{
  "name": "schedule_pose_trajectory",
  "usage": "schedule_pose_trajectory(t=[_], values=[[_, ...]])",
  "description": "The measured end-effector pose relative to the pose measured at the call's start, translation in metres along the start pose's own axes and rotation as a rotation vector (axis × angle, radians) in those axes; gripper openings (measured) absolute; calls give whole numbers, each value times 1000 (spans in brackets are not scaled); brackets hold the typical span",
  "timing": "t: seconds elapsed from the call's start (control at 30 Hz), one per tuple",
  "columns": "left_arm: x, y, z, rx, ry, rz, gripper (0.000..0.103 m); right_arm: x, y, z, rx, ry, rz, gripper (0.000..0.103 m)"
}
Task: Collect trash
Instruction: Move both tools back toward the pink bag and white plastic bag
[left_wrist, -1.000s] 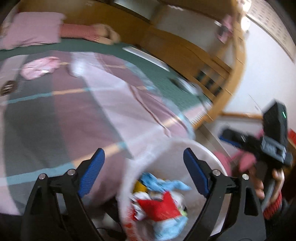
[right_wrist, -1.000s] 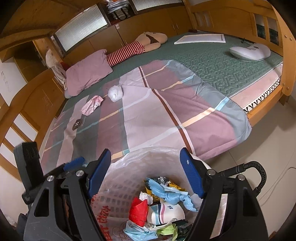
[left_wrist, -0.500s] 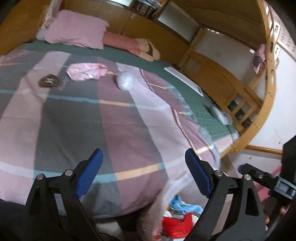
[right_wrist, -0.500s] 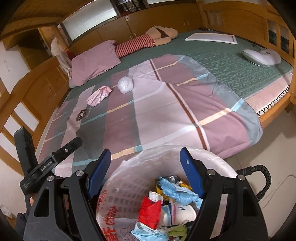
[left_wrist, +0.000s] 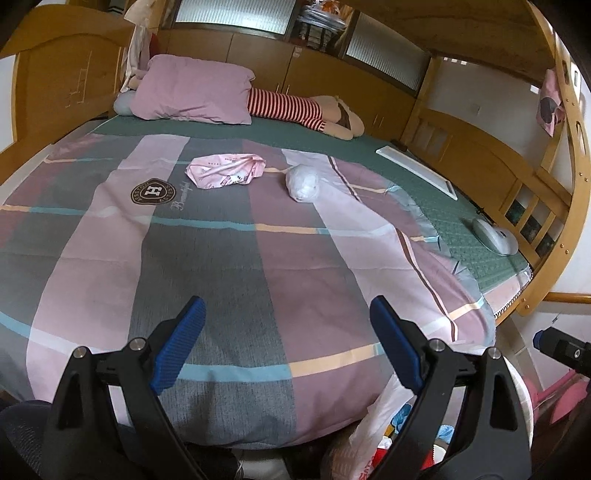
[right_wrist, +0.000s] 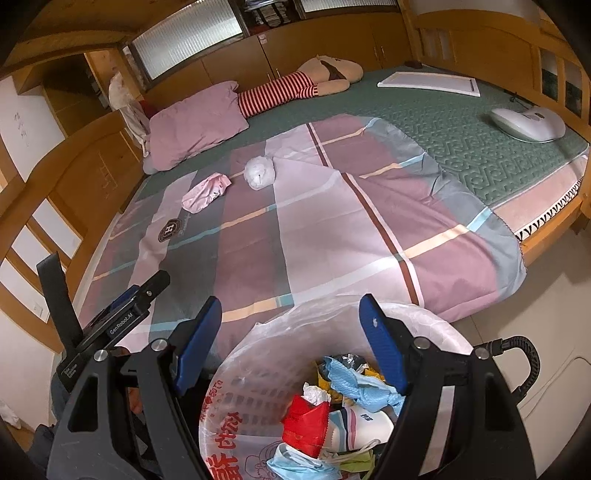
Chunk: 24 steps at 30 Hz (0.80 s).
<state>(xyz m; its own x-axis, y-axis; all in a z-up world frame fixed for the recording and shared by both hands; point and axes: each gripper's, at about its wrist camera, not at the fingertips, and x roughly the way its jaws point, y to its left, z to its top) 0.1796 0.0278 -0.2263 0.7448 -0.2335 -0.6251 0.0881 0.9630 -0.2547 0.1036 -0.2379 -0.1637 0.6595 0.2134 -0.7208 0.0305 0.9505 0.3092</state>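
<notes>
The left gripper (left_wrist: 286, 325) hangs with its blue-padded jaws spread wide and nothing between them, over the near edge of the bed (left_wrist: 491, 236). The right gripper (right_wrist: 290, 321) is likewise spread and empty, poised above the trash bin (right_wrist: 436, 321) that stands on the floor just off the bed's near edge; its plastic liner holds crumpled blue masks, a red wrapper (right_wrist: 306, 421) and other scraps. Out on the striped quilt (left_wrist: 229, 266), toward the bed's far edge, lie two pieces of trash close together: a crumpled pink wrapper (left_wrist: 225, 170) and, just to its right, a white crumpled ball (left_wrist: 302, 181). Behind them, a pink pillow (left_wrist: 192, 88) lies at the far edge.
</notes>
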Motion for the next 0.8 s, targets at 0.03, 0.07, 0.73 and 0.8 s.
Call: schedule_pose_trajectory(t=[0.03,0.07,0.73,0.8], values=[[1,0,0,0,2,0,90,1,1,0,-2,3,1,76],[2,0,0,0,4,0,90,2,2,-1,-3,7,3,76],[6,1,-2,-13,25,5,91,10,8,-5,-9,26,15,76],[6,1,-2,-12,25,6,91,11,8,-6,-8,28,16,76]])
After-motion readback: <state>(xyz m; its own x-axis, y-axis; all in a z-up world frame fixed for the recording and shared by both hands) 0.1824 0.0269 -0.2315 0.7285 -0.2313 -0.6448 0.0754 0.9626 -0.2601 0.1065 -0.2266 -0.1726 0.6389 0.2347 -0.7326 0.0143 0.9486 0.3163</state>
